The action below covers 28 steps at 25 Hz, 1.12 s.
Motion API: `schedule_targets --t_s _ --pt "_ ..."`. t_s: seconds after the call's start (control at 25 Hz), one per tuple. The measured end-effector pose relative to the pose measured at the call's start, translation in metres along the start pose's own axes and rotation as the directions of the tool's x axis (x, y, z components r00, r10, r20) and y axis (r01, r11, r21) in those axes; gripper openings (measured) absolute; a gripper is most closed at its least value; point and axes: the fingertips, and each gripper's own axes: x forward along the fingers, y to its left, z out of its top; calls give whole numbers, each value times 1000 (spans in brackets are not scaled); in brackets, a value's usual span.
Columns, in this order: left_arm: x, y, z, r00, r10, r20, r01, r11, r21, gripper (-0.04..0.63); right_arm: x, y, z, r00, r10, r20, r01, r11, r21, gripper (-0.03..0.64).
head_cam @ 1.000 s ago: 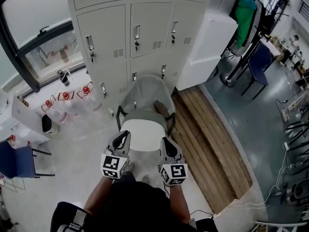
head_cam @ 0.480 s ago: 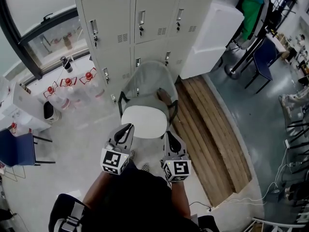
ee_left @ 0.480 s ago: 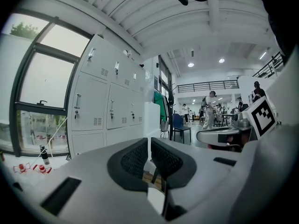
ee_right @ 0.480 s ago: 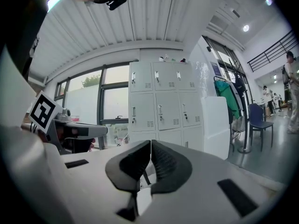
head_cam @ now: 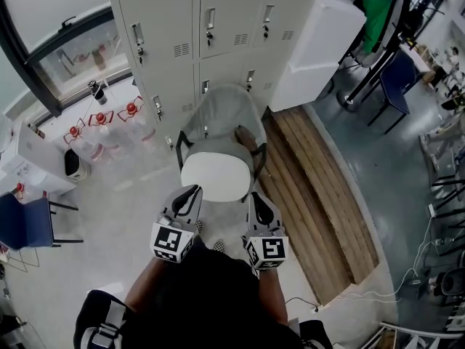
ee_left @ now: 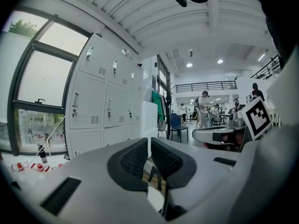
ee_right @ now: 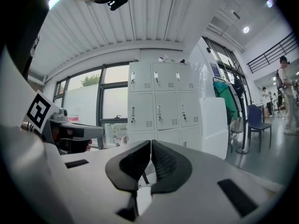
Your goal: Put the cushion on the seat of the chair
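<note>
Left claw (head_cam: 190,192) and right claw (head_cam: 256,198) are held side by side in front of the person. Both are closed and empty: in each claw's own view the ribbed pads (ee_left: 134,158) meet along a thin seam with nothing caught between them.

Both claws point toward twelve o'clock, and the cushion (head_cam: 216,178) lies that way, just beyond their tips and lower. It is a white oval lying flat, its long axis running nine to three, across the line the claws point along. Its near edge sits between the two tips; the left tip looks a shade closer, at the cushion's seven o'clock corner, the right at its five. Neither touches it as far as the head view shows.

The cushion rests on the chair (head_cam: 218,111), covering the seat so that none of it shows, with black armrests at its nine and three and the grey back rising at twelve. From that I judge the placing done — unless the white oval is the seat itself, which cannot be ruled out from above.

A dark brown shape sits by the right armrest; I cannot tell what it is. Past the chair stand grey lockers (head_cam: 174,27). Wooden planks (head_cam: 312,187) run along the floor toward four o'clock, and bottles (head_cam: 102,118) stand toward ten.
</note>
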Motion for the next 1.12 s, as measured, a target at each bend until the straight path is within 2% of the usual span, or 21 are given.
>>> schedule_targets --t_s 1.12 --pt "-7 -6 -2 1000 -18 -13 18 1000 -5 37 -7 7 -5 1000 0 5 0 1000 18 29"
